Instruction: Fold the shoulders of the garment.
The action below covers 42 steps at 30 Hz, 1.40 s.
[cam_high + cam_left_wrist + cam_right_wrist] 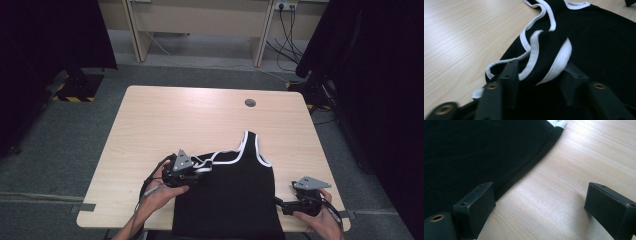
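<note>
A black tank top (235, 190) with white trim lies flat on the near right part of the wooden table (175, 120), its hem at the front edge. My left gripper (197, 175) is at the top's left shoulder. In the left gripper view its jaws (540, 75) stand apart, and a folded-over strap (536, 52) with white trim lies bunched between them. My right gripper (277, 202) rests low by the top's right side. In the right gripper view it (541, 202) is wide open over bare wood, its left fingertip (477, 202) at the fabric's side edge (524, 170).
A round cable hole (250, 103) sits in the table's far right part. Beyond the table stand a pale desk (200, 20) and trailing cables (290, 30). Dark curtains (50, 35) hang on both sides. The table's left and far parts are bare wood.
</note>
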Available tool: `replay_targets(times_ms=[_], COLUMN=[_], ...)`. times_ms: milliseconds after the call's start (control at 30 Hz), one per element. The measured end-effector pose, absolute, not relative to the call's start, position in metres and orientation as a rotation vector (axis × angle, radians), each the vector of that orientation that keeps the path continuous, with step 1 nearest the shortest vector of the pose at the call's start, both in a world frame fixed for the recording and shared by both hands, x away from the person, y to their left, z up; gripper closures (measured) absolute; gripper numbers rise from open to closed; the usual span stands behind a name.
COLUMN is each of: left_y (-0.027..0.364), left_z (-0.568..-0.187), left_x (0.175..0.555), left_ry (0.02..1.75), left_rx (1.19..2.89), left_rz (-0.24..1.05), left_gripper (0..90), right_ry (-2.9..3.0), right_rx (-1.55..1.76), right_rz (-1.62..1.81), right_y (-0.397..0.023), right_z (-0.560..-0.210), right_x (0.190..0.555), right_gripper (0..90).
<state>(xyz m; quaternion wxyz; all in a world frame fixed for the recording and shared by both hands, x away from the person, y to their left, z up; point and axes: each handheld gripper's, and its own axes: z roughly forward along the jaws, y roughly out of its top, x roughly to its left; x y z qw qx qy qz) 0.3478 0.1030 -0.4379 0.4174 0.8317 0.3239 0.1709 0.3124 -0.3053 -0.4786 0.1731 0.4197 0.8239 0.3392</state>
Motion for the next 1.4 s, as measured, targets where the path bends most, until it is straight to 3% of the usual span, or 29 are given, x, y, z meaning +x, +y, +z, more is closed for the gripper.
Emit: replay_targets(times_ms=[233,333,467,700,833,1033,1233,1300,1400], left_y=[0.086,0.077,0.071,0.071,0.079,0.104,0.109,0.109,0.109], left_z=[-0.432,-0.434,-0.448,-0.460,-0.446,-0.436,-0.474,-0.474,-0.467], left_x=[0.345,0.342,0.344,0.349,0.340,0.316,0.309,0.310,0.309], left_ry=[0.772,0.748,0.737,0.710,0.683,0.693,0.748,0.756,0.779], left_rx=[2.077,2.093,2.160,2.183,2.152,2.113,2.155,2.148,2.112], left_rz=[0.391,0.380,0.380,0.396,0.433,0.405,0.341,0.346,0.368], left_gripper=[28.2,27.1,37.6,79.8,84.0,83.5,78.9,72.9,49.3], right_ry=[2.336,2.336,2.336,2.336,2.336,2.336,2.338,2.346,2.365], right_rx=[1.190,1.191,1.190,1.190,1.190,1.190,1.191,1.178,1.195], right_rz=[0.961,0.962,0.961,0.962,0.962,0.962,0.962,0.964,0.954], right_y=[-0.304,-0.304,-0.304,-0.303,-0.304,-0.303,-0.303,-0.304,-0.304], right_z=[-0.479,-0.479,-0.479,-0.479,-0.479,-0.479,-0.479,-0.478,-0.475], right_x=[0.313,0.313,0.313,0.313,0.313,0.313,0.314,0.315,0.318], right_gripper=[9.9,9.9,9.9,9.9,9.9,9.9,9.9,10.0,13.1])
